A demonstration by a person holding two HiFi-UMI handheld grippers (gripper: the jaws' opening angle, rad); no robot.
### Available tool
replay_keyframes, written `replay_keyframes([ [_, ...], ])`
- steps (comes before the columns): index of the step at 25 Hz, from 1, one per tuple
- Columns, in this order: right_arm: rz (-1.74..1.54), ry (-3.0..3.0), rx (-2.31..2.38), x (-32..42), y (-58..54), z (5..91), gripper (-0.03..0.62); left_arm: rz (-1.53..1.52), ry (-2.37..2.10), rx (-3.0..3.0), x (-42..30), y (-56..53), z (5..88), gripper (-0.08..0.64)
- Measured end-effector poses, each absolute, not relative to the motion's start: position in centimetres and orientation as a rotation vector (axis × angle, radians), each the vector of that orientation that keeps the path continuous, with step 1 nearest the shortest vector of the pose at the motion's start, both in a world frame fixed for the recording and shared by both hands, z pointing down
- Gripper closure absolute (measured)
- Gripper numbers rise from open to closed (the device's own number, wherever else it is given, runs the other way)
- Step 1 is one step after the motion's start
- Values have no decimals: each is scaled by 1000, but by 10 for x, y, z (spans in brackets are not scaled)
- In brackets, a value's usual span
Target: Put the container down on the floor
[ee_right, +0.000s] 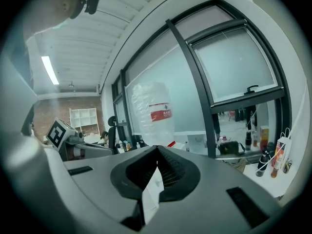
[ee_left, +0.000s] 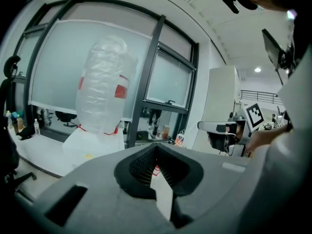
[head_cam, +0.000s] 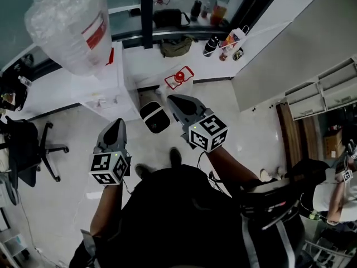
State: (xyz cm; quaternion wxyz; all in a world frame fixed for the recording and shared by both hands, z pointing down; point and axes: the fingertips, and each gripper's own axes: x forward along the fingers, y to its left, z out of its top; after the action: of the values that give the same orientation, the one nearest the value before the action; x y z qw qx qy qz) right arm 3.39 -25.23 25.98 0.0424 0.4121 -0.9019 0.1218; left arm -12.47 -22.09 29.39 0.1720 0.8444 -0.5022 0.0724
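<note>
The container is a big clear water jug with a red label, standing neck-down on a white dispenser at the upper left. In the left gripper view the water jug rises ahead and to the left; in the right gripper view the water jug stands straight ahead. My left gripper is shut and holds nothing, short of the dispenser's base. My right gripper is also shut and empty, to the right of the dispenser. Both left gripper and right gripper point roughly level, apart from the jug.
A small black and white bin stands on the floor between the grippers. A red object lies behind it. An office chair is at the left, a window ledge with bags and bottles at the back, cabinets right.
</note>
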Motion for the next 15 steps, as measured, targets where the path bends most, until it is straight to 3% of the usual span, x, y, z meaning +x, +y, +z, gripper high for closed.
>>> replay_keyframes([
  [15, 302, -2759, 1268, 16, -241, 240, 584, 155, -1468, 2424, -140, -209, 268, 549],
])
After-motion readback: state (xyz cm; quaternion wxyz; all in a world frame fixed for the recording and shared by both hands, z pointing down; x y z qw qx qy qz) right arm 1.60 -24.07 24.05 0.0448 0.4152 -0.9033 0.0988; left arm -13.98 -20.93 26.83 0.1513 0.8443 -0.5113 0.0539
